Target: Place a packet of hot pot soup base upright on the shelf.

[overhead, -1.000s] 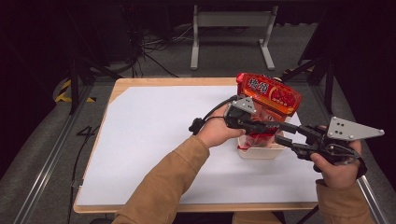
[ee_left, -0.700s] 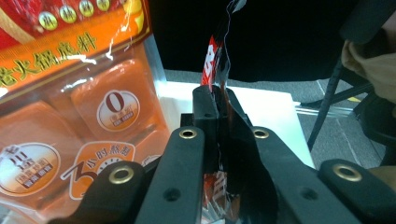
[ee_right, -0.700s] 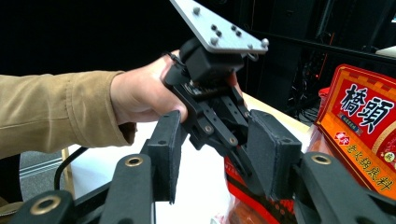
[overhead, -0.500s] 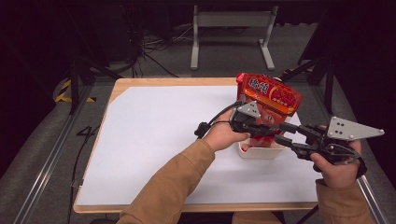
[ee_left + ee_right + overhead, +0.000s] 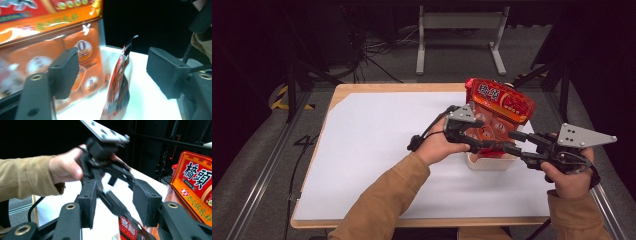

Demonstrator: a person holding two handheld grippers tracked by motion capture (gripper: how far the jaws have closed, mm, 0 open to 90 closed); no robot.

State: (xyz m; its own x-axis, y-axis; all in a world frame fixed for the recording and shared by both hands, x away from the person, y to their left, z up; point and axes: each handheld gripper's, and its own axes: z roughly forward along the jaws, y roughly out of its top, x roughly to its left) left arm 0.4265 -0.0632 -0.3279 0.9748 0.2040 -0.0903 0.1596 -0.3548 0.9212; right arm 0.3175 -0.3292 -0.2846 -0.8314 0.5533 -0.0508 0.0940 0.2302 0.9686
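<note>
My left hand-held gripper [image 5: 492,145] reaches in from the left on a tan-sleeved forearm, its jaws having just been opening and now standing wide apart with a thin red packet upright between them, untouched by the pads. My right hand-held gripper [image 5: 514,142] points leftward toward it, jaws parted, gripping nothing.

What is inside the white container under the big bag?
The shallow white plastic container holds a small red snack packet, standing upright between the open left tongs, whose jaws have just been opening. The large orange-red snack bag covers the rest of its inside.
</note>
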